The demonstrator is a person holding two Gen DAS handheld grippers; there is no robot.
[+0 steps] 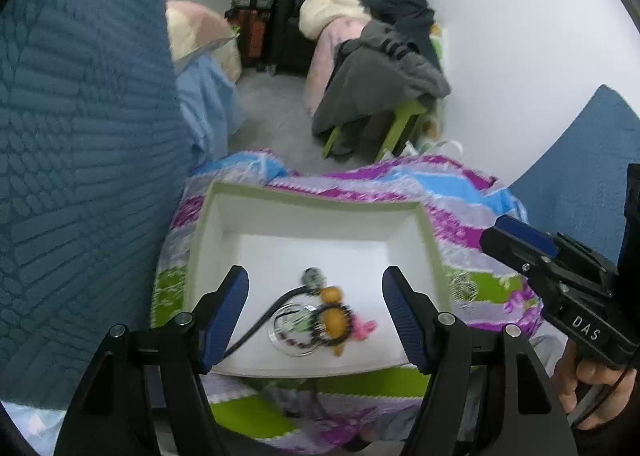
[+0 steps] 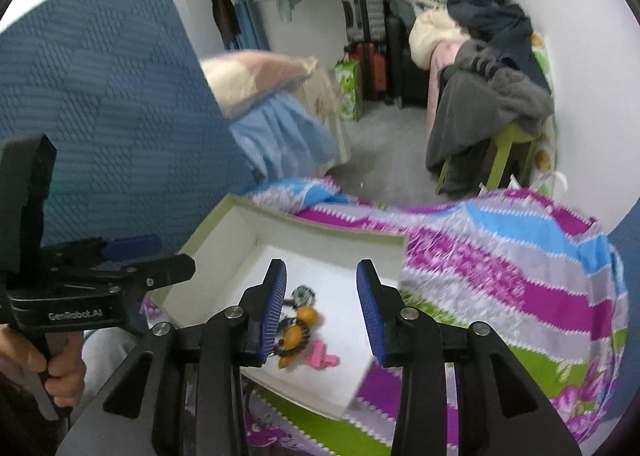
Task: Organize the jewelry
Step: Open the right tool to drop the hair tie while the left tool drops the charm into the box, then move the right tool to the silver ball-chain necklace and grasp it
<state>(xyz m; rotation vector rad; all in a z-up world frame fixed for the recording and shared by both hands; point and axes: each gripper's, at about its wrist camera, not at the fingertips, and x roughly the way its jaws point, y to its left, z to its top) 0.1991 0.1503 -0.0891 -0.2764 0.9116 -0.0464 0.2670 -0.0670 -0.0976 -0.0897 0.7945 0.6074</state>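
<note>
Left gripper (image 1: 316, 310): nearest the lens, jaws spread wide, nothing between the pads; it hangs above the near half of the white box.
Right gripper (image 2: 322, 308): jaws partly apart, gripping nothing; also above the box, toward its right side.
White box (image 1: 224, 216): shallow open tray, the landmark here, resting on the striped cloth.
Jewelry (image 1: 320, 316): a small heap on the box floor near its front edge, blurred.
Amber beads (image 1: 334, 308): two orange-yellow lumps in the middle of the heap.
Pink piece (image 2: 320, 356): just beside the beads, toward the box's front.
Black cord (image 1: 260, 320): runs from the heap toward the box's front-left corner.
Striped cloth (image 2: 500, 268): purple, blue and green, under the box.
Person's hand (image 2: 56, 372): left of the box, on the left gripper's handle.
</note>
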